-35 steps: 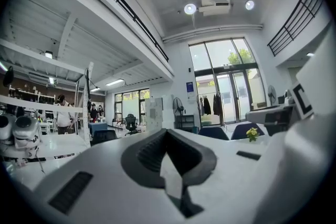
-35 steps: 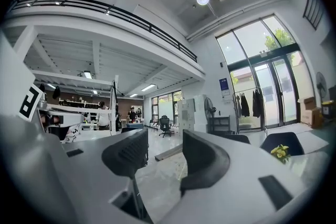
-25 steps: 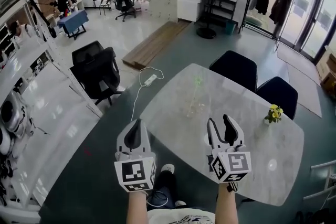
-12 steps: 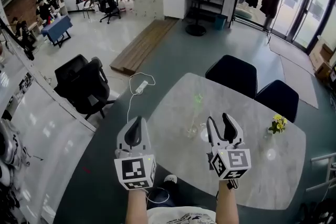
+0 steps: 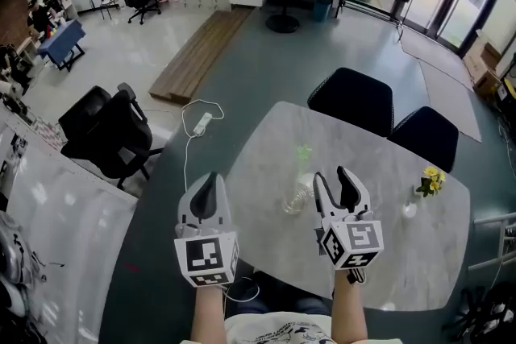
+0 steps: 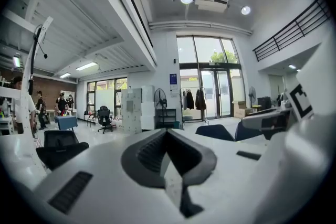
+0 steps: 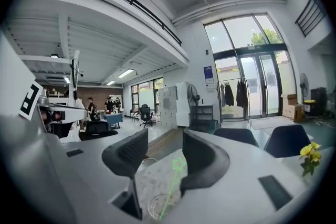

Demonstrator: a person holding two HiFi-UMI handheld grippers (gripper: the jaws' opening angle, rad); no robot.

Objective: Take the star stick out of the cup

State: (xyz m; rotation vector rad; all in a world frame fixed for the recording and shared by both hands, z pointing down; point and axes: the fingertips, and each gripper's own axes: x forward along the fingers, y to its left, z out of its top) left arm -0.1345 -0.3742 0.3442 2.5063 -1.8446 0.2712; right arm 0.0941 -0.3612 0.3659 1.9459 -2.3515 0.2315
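Marble counter (image 5: 413,260): approach stage.
Right gripper (image 5: 332,175), released, should next close on star stick (image 5: 302,154) in cup (image 5: 294,202); left gripper (image 5: 210,178) clenched.

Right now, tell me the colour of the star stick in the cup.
The star stick is pale green, clearest in the right gripper view.

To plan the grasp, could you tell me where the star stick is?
In the head view, the green star stick stands in the clear cup, just left of the right gripper.
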